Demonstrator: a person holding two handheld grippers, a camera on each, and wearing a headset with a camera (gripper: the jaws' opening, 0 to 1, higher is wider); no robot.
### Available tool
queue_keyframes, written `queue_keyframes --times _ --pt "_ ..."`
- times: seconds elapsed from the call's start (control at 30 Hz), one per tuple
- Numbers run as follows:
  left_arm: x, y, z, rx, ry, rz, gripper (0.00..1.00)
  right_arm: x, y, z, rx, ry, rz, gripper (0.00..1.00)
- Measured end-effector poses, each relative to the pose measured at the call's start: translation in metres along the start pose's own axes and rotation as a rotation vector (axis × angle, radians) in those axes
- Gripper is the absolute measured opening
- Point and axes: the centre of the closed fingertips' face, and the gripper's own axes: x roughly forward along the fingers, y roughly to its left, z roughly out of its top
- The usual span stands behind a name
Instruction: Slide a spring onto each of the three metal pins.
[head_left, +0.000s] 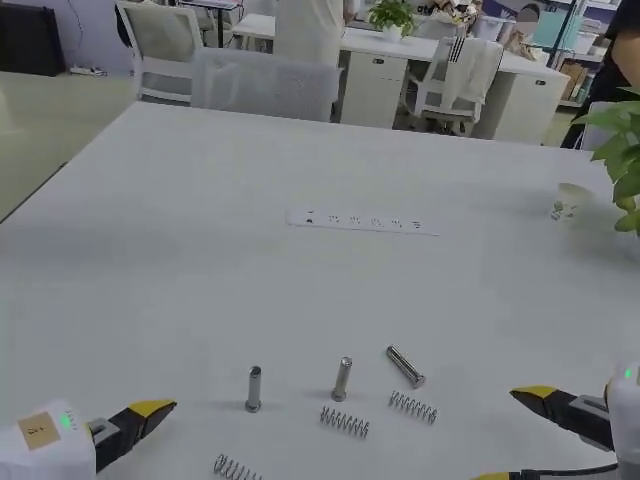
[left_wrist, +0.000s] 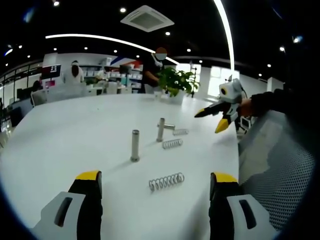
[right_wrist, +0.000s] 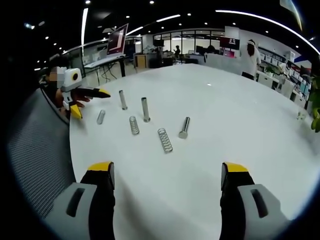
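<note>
Three metal pins sit near the front of the white table (head_left: 300, 160). The left pin (head_left: 253, 388) and the middle pin (head_left: 342, 379) stand upright, and the right pin (head_left: 405, 366) lies on its side. Three springs lie loose in front of them: the left spring (head_left: 232, 467), the middle spring (head_left: 344, 421) and the right spring (head_left: 413, 407). My left gripper (head_left: 148, 413) is open at the bottom left, with the left spring (left_wrist: 166, 181) just ahead of its jaws. My right gripper (head_left: 518, 437) is open at the bottom right and faces the lying pin (right_wrist: 184, 127) and a spring (right_wrist: 164, 140).
A flush power strip (head_left: 362, 221) runs across the table's middle. A small clear object (head_left: 565, 208) and a green plant (head_left: 620, 150) are at the right edge. Office chairs (head_left: 265, 85) stand along the far edge, and the near edge is close under both grippers.
</note>
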Motion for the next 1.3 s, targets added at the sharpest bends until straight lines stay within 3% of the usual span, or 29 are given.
queue_keyframes --times 0.43,0.67,0.83,1.03,1.3 --pt "0.000 0.000 0.001 0.004 0.005 -0.004 0.84 0.009 -0.018 0.033 -0.073 -0.001 -0.029 0.83" --pt "-0.001 0.001 0.001 0.002 0.005 0.004 0.84 0.026 -0.029 0.050 -0.069 -0.002 -0.032 0.75" --pt "-0.003 0.001 0.000 0.000 0.006 0.010 0.83 0.043 -0.031 0.059 -0.092 0.029 -0.027 0.68" --pt "-0.004 0.000 0.001 0.003 0.011 0.012 0.83 0.062 -0.032 0.069 -0.092 0.046 -0.021 0.50" --pt "-0.005 0.000 -0.001 0.001 0.021 0.011 0.81 0.086 -0.037 0.068 -0.041 0.136 -0.035 0.29"
